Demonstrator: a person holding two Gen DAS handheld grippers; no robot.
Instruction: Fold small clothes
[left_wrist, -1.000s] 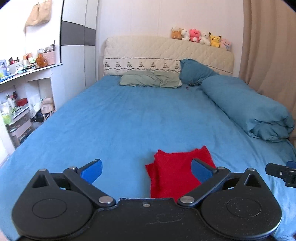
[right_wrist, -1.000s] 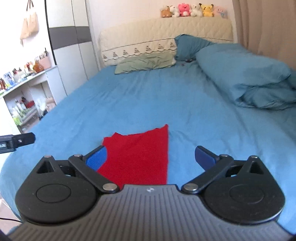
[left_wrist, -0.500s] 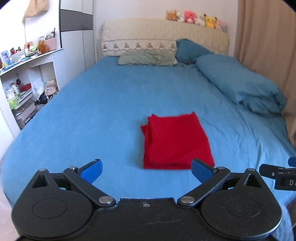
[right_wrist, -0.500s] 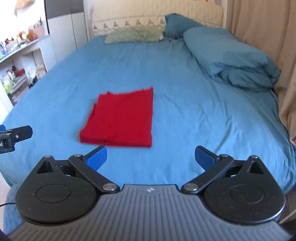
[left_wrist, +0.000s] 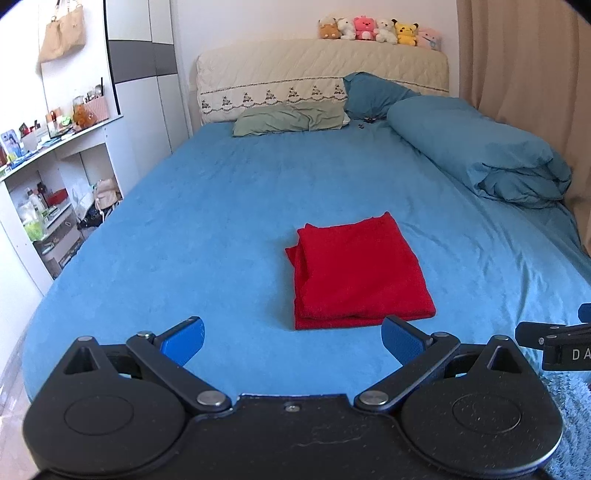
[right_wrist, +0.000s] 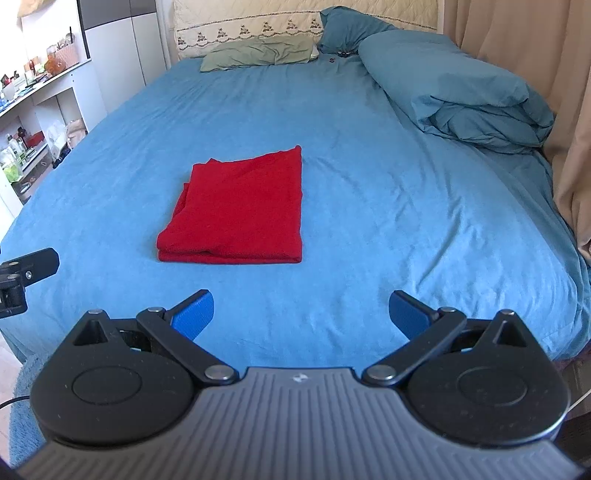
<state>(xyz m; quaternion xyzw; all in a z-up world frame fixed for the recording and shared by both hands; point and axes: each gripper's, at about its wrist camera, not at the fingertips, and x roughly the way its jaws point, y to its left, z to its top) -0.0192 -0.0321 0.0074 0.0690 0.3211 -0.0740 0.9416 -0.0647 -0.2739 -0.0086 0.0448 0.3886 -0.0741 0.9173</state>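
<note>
A red garment (left_wrist: 360, 273) lies folded into a flat rectangle on the blue bed sheet (left_wrist: 207, 229); it also shows in the right wrist view (right_wrist: 240, 210). My left gripper (left_wrist: 291, 341) is open and empty, held back from the garment's near edge. My right gripper (right_wrist: 301, 314) is open and empty, back from the garment and to its right. Part of the right gripper shows at the right edge of the left wrist view (left_wrist: 554, 343), and part of the left gripper at the left edge of the right wrist view (right_wrist: 22, 273).
A folded blue duvet (left_wrist: 480, 155) lies along the bed's right side. Pillows (left_wrist: 291, 118) and a headboard with plush toys (left_wrist: 376, 29) are at the far end. White shelves (left_wrist: 51, 184) stand left of the bed, a beige curtain (right_wrist: 535, 55) on the right.
Both grippers have pulled back from the red garment, which lay right at the fingertips a second ago and now lies whole on the sheet ahead. Both stay open.
</note>
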